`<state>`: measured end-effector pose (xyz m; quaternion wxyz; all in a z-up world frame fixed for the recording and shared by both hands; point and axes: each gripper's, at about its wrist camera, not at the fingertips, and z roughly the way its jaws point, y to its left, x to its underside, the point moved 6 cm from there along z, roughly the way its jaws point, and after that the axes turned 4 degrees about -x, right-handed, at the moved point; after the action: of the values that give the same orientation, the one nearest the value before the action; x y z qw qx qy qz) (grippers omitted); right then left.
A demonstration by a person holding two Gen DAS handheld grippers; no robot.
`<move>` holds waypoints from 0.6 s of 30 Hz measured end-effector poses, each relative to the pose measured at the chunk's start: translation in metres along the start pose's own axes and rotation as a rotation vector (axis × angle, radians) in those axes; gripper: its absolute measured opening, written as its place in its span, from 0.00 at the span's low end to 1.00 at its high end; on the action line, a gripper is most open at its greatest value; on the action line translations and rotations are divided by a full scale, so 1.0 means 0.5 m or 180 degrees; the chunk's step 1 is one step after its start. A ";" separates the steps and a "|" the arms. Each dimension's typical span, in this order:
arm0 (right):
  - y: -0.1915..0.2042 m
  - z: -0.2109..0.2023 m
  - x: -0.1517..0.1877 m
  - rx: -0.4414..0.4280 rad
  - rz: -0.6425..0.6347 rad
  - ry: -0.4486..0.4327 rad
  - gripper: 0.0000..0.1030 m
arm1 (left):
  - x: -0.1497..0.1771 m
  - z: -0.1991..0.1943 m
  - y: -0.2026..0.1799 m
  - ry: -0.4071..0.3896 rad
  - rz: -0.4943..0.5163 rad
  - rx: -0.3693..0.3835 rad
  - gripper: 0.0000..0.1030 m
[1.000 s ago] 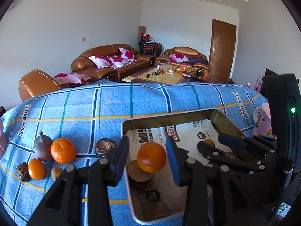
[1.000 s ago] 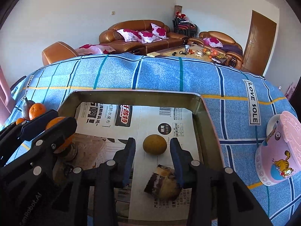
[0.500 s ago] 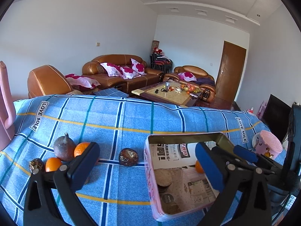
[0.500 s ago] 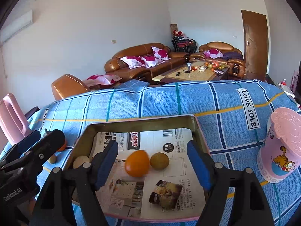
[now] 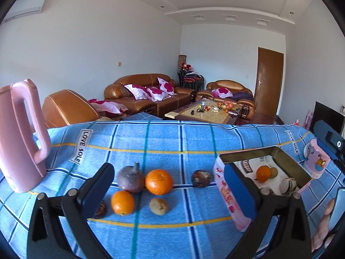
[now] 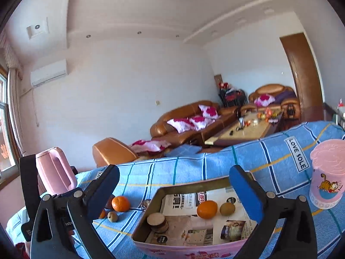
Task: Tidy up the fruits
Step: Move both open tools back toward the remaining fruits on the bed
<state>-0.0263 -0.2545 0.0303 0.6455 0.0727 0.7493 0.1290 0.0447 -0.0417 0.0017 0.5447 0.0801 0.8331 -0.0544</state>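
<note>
Left jaws: left gripper (image 5: 168, 191) stands wide apart, nothing between the pads; it hovers over the loose fruit on the blue plaid cloth (image 5: 163, 142).
Right jaws: right gripper (image 6: 174, 191) is opening, already spread wide, nothing clamped; its blue pads frame the tin from above.
Loose fruit, left view: large orange (image 5: 159, 181) touching a dark purplish fruit with a stalk (image 5: 130, 179); small orange (image 5: 122, 202) just in front of them; brown kiwi-like fruit (image 5: 159, 206) beside it; dark wrinkled fruit (image 5: 201, 179) between the large orange and the tin; one more dark fruit (image 5: 99, 209) half hidden behind the left finger.
Tin: pink rectangular tin (image 6: 151, 211), lined with newspaper, sits to the right of the loose fruit.
Tin contents, right view: orange (image 6: 207, 209) just beside a greenish-brown round fruit (image 6: 227, 208); pale flat-topped round item (image 6: 157, 222) in the near left corner, kind unclear.
Right of tin: pink cartoon-cat cup (image 6: 327, 179), upright, near the tin.
Far left: pink kettle (image 5: 19, 133), upright on the cloth.
Person: fingers (image 5: 323, 226) at the lower right edge of the left view.
Background: brown leather sofas (image 5: 146, 95), coffee table (image 5: 204, 112), wooden door (image 5: 269, 82).
</note>
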 end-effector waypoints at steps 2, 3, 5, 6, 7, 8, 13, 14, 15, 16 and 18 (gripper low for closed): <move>0.025 0.015 0.003 0.0064 0.0026 0.0143 0.99 | -0.001 0.001 0.040 -0.0023 -0.0002 -0.0114 1.00; 0.038 0.019 0.000 0.0114 0.0039 0.0134 0.99 | -0.002 0.001 0.061 -0.0028 -0.0028 -0.0151 1.00; 0.062 0.010 -0.011 0.0131 0.0148 -0.0106 0.99 | -0.004 0.002 0.107 -0.0038 -0.0118 -0.0212 1.00; 0.078 0.005 -0.017 0.0058 0.0194 -0.0252 0.99 | -0.003 0.004 0.129 -0.0041 -0.0166 -0.0230 1.00; 0.098 0.002 -0.021 0.0003 0.0201 -0.0363 0.99 | -0.002 0.007 0.148 -0.0036 -0.0198 -0.0243 1.00; 0.119 0.008 -0.021 -0.0006 0.0164 -0.0406 0.99 | -0.001 0.010 0.166 -0.0020 -0.0213 -0.0275 1.00; 0.168 0.106 0.023 0.0181 0.0224 0.0028 0.99 | 0.002 0.020 0.229 0.0009 -0.0140 -0.0541 1.00; 0.174 0.127 0.037 0.0221 0.0219 0.0170 0.99 | 0.002 0.024 0.242 0.0039 -0.0148 -0.0617 1.00; 0.182 0.147 0.050 0.0291 0.0175 0.0335 0.99 | 0.003 0.028 0.254 0.0079 -0.0191 -0.0645 1.00; 0.188 0.164 0.062 0.0346 0.0115 0.0484 0.99 | 0.004 0.033 0.265 0.0130 -0.0252 -0.0627 1.00; 0.199 0.186 0.086 0.0304 0.0003 0.0686 0.99 | 0.006 0.040 0.286 0.0229 -0.0369 -0.0606 1.00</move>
<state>0.0527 -0.1380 0.0056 0.5569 0.0895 0.8196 0.1006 0.0891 0.0955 -0.0097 0.5155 -0.0183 0.8567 -0.0036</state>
